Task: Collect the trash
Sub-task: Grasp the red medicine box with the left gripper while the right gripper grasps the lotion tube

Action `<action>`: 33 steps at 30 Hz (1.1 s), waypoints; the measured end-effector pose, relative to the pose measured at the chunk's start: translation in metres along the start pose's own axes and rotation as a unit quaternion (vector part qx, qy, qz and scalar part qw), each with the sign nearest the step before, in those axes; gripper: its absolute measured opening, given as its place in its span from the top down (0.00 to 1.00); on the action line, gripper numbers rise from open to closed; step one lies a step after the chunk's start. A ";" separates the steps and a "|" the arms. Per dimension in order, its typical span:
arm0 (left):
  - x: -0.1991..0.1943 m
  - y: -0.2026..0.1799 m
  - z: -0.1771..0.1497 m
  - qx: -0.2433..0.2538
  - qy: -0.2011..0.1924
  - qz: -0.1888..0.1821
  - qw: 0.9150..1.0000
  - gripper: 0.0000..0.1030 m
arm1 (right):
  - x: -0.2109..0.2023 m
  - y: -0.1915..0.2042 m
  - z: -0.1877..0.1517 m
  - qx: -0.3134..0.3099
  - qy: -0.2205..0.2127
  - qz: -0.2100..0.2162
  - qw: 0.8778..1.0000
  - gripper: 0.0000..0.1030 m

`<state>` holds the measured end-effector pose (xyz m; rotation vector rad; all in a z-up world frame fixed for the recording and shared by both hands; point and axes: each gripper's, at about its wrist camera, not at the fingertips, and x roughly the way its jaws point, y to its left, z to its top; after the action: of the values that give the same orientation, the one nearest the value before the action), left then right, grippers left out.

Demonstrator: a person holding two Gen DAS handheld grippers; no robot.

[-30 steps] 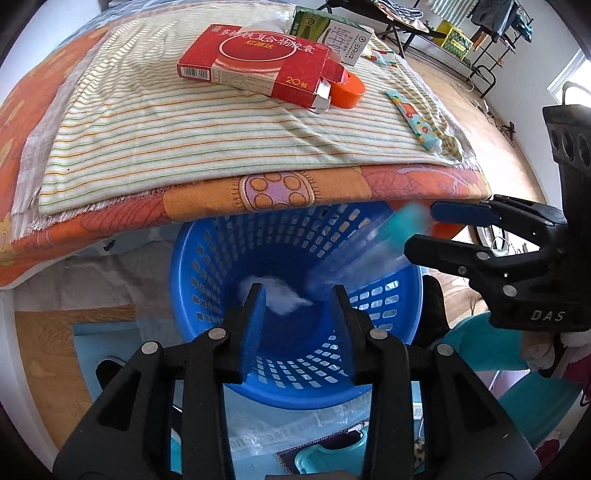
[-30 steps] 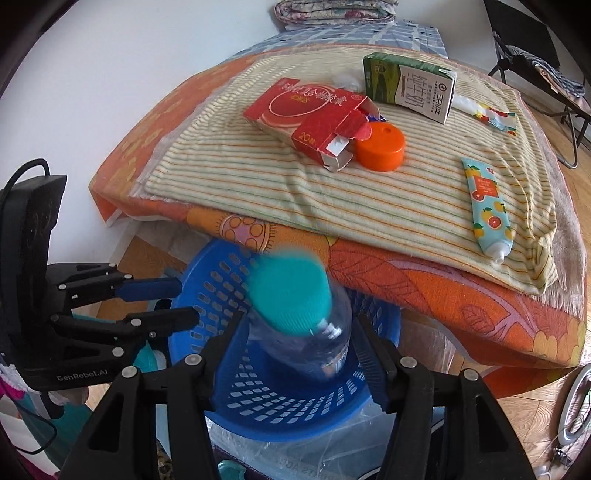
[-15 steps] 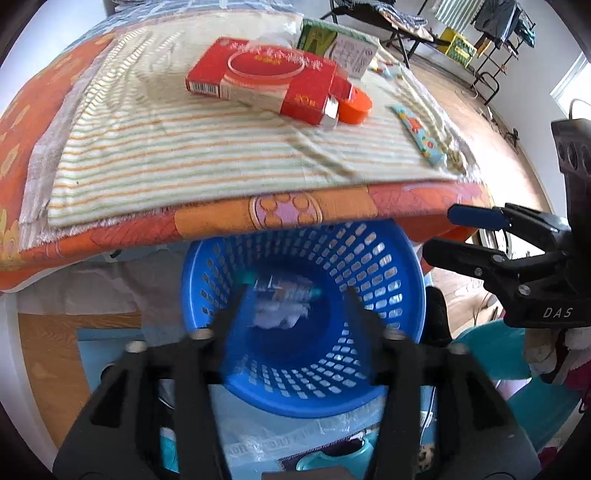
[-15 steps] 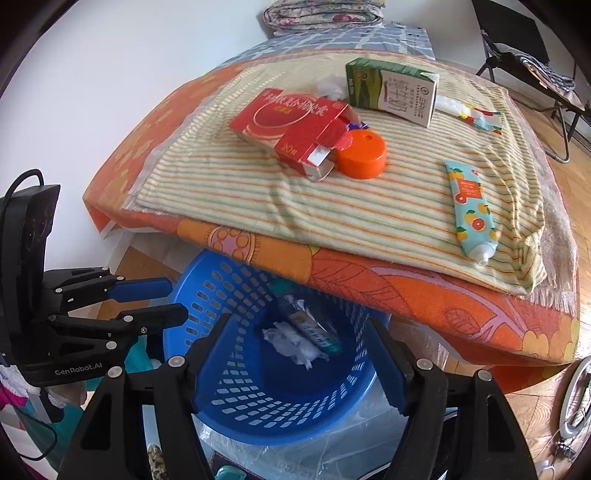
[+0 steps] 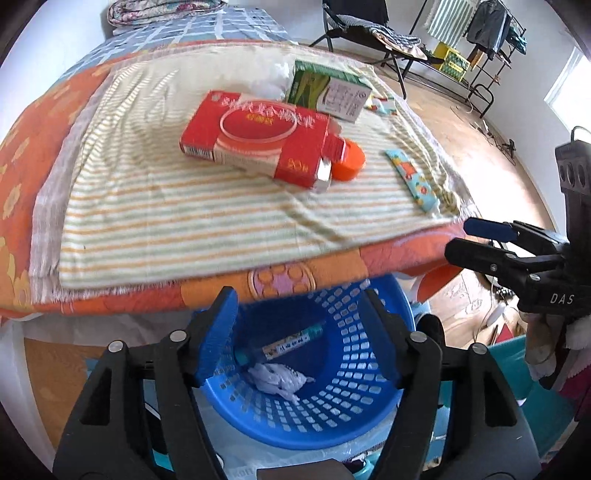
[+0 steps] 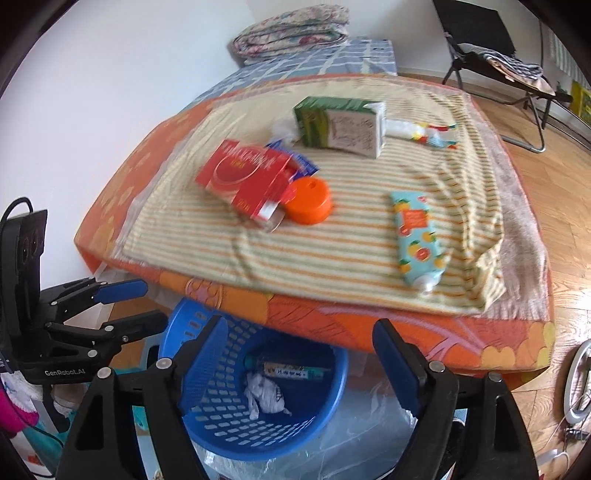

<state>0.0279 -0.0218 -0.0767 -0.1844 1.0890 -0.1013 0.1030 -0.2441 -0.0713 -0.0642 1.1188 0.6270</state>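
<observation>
A blue mesh basket (image 5: 351, 391) (image 6: 221, 424) stands on the floor against the bed edge. In it lie a clear bottle with a teal cap (image 5: 284, 343) (image 6: 291, 369) and a crumpled tissue (image 5: 277, 380) (image 6: 264, 395). Both grippers hover above it, jaws opening, nothing between them: my left gripper (image 5: 297, 306) (image 6: 151, 302) and my right gripper (image 6: 301, 332) (image 5: 461, 238). On the striped cloth of the bed lie a red box (image 5: 258, 144) (image 6: 243, 177), an orange lid (image 5: 349, 162) (image 6: 308, 201), a green carton (image 5: 328, 92) (image 6: 340, 125) and a patterned tube (image 5: 413, 181) (image 6: 417, 236).
A small wrapper (image 6: 424, 131) lies beside the carton. A folded quilt (image 6: 291, 29) sits at the far end of the bed. A folding chair (image 6: 498, 48) and a clothes rack (image 5: 480, 44) stand on the wooden floor beyond. Clear plastic lies under the basket.
The bottle left my right gripper and dropped into the basket beside the tissue. Both pairs of jaws have spread wider, and both grippers have risen, with more of the bed in view.
</observation>
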 end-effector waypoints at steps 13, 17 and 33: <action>0.023 0.023 0.066 -0.096 0.010 -0.030 0.995 0.29 | 0.008 -0.043 0.035 0.027 0.017 -0.023 0.999 0.17; 0.036 0.032 0.081 -0.130 0.014 -0.043 0.990 0.23 | 0.014 -0.054 0.043 0.029 0.030 -0.032 0.999 0.16; 0.080 0.054 0.123 -0.207 0.026 -0.051 0.977 0.23 | 0.031 -0.080 0.058 0.043 0.053 -0.029 0.997 0.15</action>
<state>0.1733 0.0298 -0.1021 -0.6153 1.1443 0.0313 0.1993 -0.2763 -0.0918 -0.0570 1.2415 0.5288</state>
